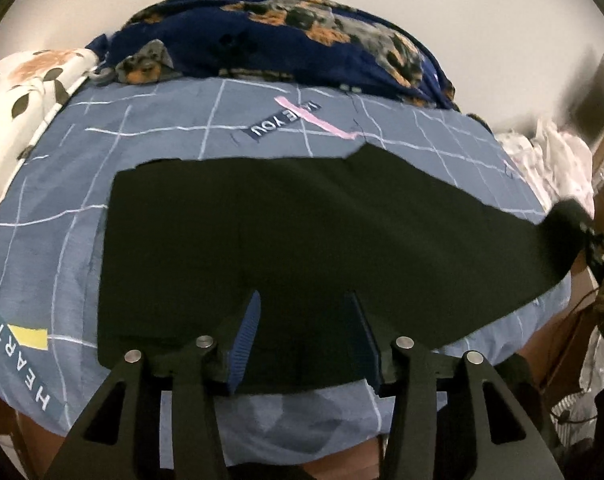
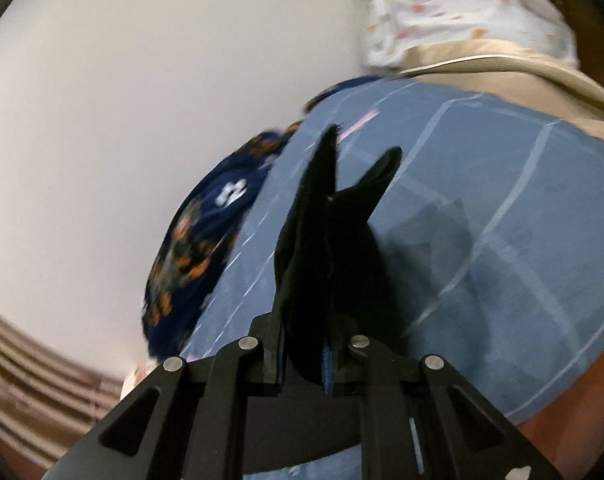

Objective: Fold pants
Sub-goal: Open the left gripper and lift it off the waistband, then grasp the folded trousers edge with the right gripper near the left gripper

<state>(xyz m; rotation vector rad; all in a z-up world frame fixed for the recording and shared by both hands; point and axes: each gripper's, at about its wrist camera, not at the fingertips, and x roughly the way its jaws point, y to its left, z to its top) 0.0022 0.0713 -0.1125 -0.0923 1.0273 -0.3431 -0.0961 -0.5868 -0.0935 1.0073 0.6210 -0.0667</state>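
Pants [image 1: 302, 232] of black cloth are seen in the left wrist view, spread flat on a blue grid-patterned bedsheet [image 1: 54, 208], one end lifted off to the right toward the right gripper [image 1: 582, 236]. The left gripper [image 1: 306, 332] is held above the near edge, its fingers moderately apart with nothing pinched.

In the right wrist view, the right gripper [image 2: 322, 344] is seen clamped narrowly on a bunched end of the pants [image 2: 326, 240], raised above the sheet. If that end is carried across unevenly, the unanchored near edge could be dragged and the fold skewed.
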